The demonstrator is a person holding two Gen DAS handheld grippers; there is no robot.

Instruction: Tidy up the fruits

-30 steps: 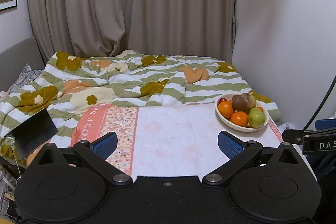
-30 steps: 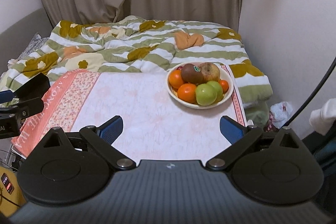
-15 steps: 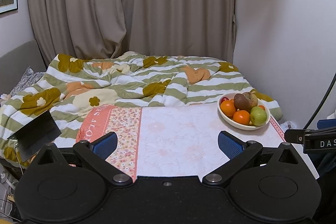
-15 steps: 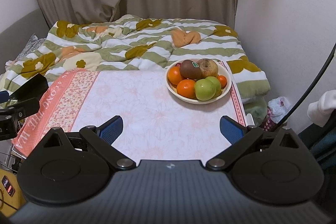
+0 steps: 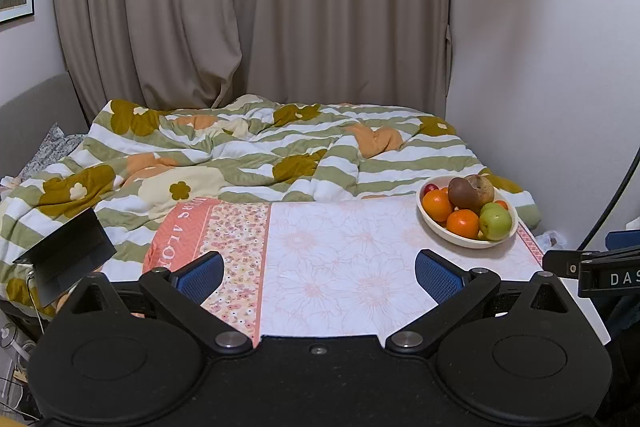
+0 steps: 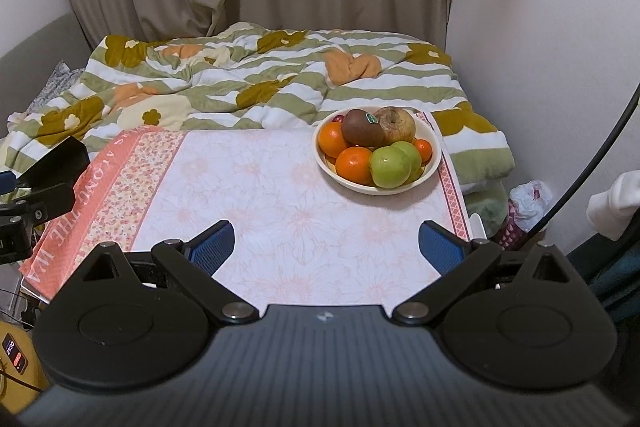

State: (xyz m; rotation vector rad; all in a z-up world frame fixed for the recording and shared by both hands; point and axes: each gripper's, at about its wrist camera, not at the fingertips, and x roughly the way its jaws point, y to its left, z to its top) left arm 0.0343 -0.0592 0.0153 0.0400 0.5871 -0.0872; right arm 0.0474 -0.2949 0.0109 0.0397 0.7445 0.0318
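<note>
**All the fruit sits in one bowl, both grippers empty**

Left wrist view: the left gripper hangs level over the near edge of the floral tablecloth, its blue-padded jaws spread wide with nothing between them. The bowl stands far off to its right, near the cloth's back corner, heaped with fruits. No loose fruit shows on the cloth.

Right wrist view: the right gripper is likewise spread wide and empty, held back from the bowl, which lies ahead and slightly right. Oranges, green apples, a brown kiwi and a russet apple are piled together. That fits either fruit gathered up already or a heap awaiting sorting; I can't tell which.
</note>
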